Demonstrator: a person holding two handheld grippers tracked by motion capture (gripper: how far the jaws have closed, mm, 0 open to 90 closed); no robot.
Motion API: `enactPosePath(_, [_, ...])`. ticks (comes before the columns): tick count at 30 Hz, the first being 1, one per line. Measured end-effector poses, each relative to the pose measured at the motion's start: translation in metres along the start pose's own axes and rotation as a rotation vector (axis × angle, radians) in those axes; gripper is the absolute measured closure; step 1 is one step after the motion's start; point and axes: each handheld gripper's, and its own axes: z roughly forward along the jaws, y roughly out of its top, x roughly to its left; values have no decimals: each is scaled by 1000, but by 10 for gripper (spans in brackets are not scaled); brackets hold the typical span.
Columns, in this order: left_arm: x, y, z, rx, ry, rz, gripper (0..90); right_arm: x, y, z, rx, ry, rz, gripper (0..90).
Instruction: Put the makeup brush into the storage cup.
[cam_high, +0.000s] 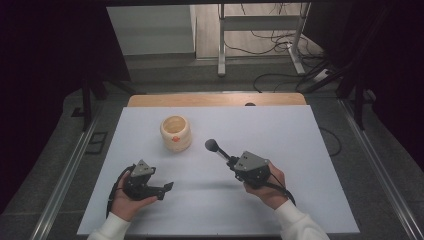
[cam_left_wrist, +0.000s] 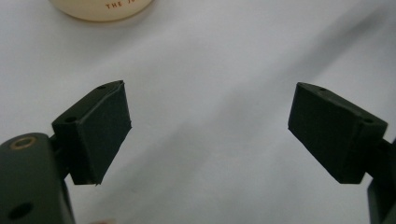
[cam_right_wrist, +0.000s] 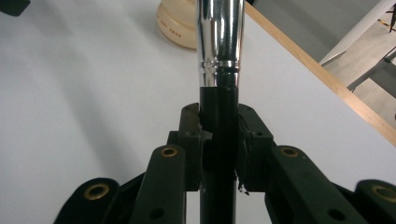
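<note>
The right gripper (cam_high: 231, 162) was clamped on the black handle of a makeup brush with a chrome ferrule and dark rounded head (cam_high: 212, 145), held above the white table sheet (cam_high: 300, 150) with its head angled toward the cream ceramic jar with an open mouth (cam_high: 175, 133), near but apart from it. The left gripper (cam_high: 162, 189) rested low with its jaws spread and nothing between them. I judged the pick-up done and the drop into the jar not yet begun

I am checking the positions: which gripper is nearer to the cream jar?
Left, judging by the high view. The left gripper, open, lies below the cream jar. The right gripper is off to the jar's right, holding a brush tipped toward it.
</note>
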Motion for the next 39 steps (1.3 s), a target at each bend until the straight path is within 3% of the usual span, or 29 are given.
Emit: enactPosePath(39, [0,0,2,3,2,-6,136,-5,15,4,-88,41,137,745])
